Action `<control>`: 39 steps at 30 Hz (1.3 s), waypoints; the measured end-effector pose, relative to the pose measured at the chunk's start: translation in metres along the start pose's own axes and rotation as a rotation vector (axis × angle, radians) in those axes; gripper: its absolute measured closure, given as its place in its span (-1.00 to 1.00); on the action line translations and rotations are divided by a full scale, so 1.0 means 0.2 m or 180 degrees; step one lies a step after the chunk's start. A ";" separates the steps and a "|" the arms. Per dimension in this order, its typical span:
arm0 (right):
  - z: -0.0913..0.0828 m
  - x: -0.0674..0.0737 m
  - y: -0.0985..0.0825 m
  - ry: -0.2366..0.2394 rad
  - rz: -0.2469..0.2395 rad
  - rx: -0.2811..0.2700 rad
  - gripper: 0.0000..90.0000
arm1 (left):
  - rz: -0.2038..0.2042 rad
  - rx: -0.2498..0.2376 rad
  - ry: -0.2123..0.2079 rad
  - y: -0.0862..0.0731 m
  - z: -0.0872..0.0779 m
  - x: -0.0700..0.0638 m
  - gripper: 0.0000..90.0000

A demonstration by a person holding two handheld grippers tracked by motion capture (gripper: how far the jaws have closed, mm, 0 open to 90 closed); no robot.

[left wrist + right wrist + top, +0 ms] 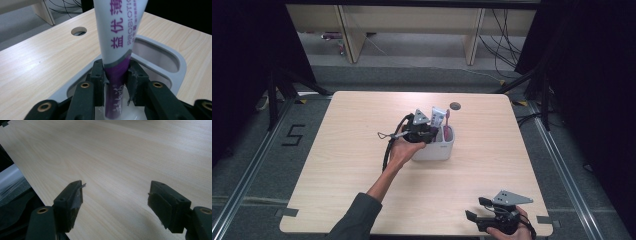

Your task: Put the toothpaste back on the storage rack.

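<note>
A white and purple toothpaste tube [117, 32] stands upright in a white holder [178, 65] at the middle of the table. My left gripper [116, 75] reaches over the holder's near rim, its two black pads touching the tube's purple lower part on both sides. From above, the left gripper [429, 131] sits at the holder's [437, 150] left end, with the tube [438, 116] and a pink toothbrush [446, 127] sticking up from it. My right gripper [475, 209] rests near the table's front right corner, and its jaws [116, 195] stand wide open over bare wood.
The light wooden table [362, 160] has a round cable hole [455, 105] just behind the holder. The same hole [79, 31] lies left of the tube in the left gripper view. Black curtains flank the table, and desk legs and cables stand on the floor beyond it.
</note>
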State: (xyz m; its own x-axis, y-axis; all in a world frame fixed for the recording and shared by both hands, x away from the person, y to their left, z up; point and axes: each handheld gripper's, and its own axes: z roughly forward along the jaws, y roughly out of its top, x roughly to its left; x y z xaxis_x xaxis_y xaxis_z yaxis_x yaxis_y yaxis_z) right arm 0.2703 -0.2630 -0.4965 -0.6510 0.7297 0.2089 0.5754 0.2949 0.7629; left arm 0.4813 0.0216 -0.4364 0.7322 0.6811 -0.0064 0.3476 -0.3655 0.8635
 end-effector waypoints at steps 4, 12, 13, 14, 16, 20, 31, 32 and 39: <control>0.00 0.00 0.00 0.0014 0.0020 0.0008 -0.37 | -0.0188 -0.0200 0.0000 0.00 -0.02 0.00 0.39; 0.01 0.01 0.00 0.0070 0.0096 -0.0001 -0.37 | -0.0307 -0.0269 0.0154 0.05 -0.10 0.02 -0.14; 0.01 0.01 0.00 0.0058 0.0086 0.0053 -0.37 | -0.0313 -0.0266 0.0172 0.05 -0.10 0.02 -0.18; 0.00 0.01 0.00 0.0040 0.0065 0.0072 -0.37 | -0.0339 -0.0266 0.0174 0.05 -0.11 0.02 -0.22; 0.00 0.01 0.00 0.0030 0.0062 0.0074 -0.37 | -0.0371 -0.0300 0.0174 0.06 -0.12 0.02 -0.29; 0.01 0.01 0.00 0.0047 0.0091 0.0058 -0.37 | -0.0385 -0.0328 0.0172 0.07 -0.16 0.02 -0.38; 0.00 0.01 0.00 0.0026 0.0069 0.0070 -0.37 | -0.0429 -0.0299 0.0142 0.07 -0.25 0.04 -0.48; 0.00 0.02 0.00 0.0038 0.0104 0.0093 -0.37 | -0.0427 -0.0290 0.0149 0.06 -0.26 0.04 -0.49; 0.01 0.01 0.00 0.0016 0.0069 0.0073 -0.37 | -0.0457 -0.0294 0.0122 0.05 -0.29 0.04 -0.49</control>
State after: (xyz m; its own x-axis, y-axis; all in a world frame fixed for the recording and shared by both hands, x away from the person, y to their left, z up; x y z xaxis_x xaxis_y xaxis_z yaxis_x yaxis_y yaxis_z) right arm 0.2689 -0.2606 -0.4969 -0.6407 0.7330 0.2285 0.6007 0.2932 0.7438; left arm 0.4571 0.0608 -0.3990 0.6553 0.7465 -0.1154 0.3904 -0.2040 0.8978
